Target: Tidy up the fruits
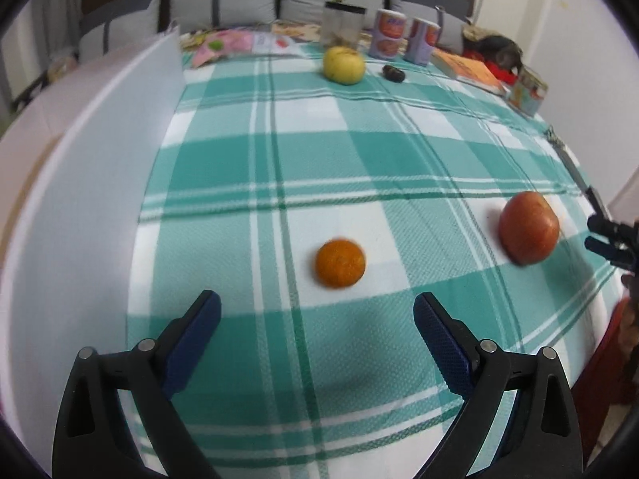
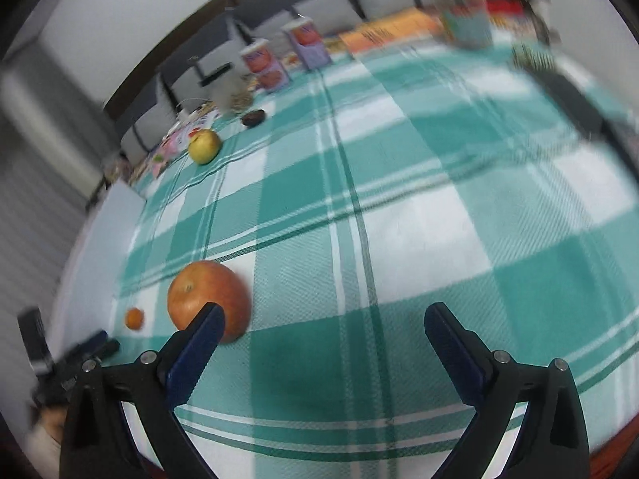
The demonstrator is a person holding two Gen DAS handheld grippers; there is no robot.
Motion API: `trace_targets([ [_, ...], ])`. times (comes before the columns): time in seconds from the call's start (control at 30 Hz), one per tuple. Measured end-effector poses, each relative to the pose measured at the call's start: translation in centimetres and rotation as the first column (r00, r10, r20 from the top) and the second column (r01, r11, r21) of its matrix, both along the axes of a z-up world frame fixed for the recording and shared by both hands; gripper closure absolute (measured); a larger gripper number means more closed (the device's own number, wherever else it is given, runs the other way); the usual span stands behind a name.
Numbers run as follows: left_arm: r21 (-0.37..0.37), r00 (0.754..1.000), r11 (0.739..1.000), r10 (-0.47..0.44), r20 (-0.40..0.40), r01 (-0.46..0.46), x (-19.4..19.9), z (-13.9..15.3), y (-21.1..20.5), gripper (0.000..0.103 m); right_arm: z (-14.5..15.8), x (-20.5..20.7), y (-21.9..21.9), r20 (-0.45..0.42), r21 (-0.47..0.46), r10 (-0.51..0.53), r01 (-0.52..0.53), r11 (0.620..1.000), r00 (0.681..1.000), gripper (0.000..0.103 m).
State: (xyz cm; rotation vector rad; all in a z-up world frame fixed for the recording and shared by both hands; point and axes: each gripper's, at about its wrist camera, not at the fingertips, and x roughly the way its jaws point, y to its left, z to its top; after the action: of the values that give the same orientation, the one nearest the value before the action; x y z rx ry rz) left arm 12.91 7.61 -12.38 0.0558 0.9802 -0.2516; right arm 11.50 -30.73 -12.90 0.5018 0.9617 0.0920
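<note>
My left hand-held gripper [image 1: 317, 311] is spread wide and holds nothing. The small orange [image 1: 340, 263] sits on the green checked cloth [image 1: 359, 159] just in front of it, between the two fingers' line. My right hand-held gripper [image 2: 323, 321] is spread wide too and holds nothing. The red apple [image 2: 207, 299] lies just behind its left fingertip. A yellow apple [image 1: 344, 64] sits far back, near a clear jar [image 1: 342, 24] and two cartons [image 1: 403, 36].

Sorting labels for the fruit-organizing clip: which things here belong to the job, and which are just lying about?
Job: small round orange, large red apple, yellow-green apple.

Lying about: two purple printed cartons, clear glass jar, orange book, small dark lump.
</note>
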Motion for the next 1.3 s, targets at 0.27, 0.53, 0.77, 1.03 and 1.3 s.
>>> trace_targets([
  [0.27, 0.109, 0.992, 0.992, -0.058, -0.108, 0.07, 3.8, -1.5, -3.8, 0.062, 3.8, 3.9, 2.2, -0.089, 0.142, 0.155, -0.141, 0.98, 0.984, 0.003],
  [0.53, 0.051, 0.989, 0.999, 0.019, -0.148, -0.012, 3.6, -1.7, -3.1, 0.074, 5.6, 8.2, 11.0, -0.296, -0.1, 0.424, -0.469, 0.877, 0.856, 0.004],
  [0.77, 0.015, 0.991, 1.0, 0.012, -0.134, -0.01, 2.2, 0.5, -2.4, 0.074, 0.6, 9.8, 15.3, -0.47, -0.214, 0.404, -0.545, 0.811, 0.785, 0.039],
  [1.03, -0.116, 0.991, 0.991, 0.052, -0.119, -0.066, 0.7, 2.7, 0.6, 0.074, 1.6, 9.5, 14.5, -0.455, -0.151, 0.427, -0.54, 0.828, 0.782, 0.041],
  [1.3, -0.2, 0.996, 0.975, 0.093, -0.019, -0.095, -0.6, 9.5, 5.4, 0.074, 7.5, 10.6, 18.4, -0.376, -0.168, 0.511, -0.599, 0.783, 0.773, 0.042],
])
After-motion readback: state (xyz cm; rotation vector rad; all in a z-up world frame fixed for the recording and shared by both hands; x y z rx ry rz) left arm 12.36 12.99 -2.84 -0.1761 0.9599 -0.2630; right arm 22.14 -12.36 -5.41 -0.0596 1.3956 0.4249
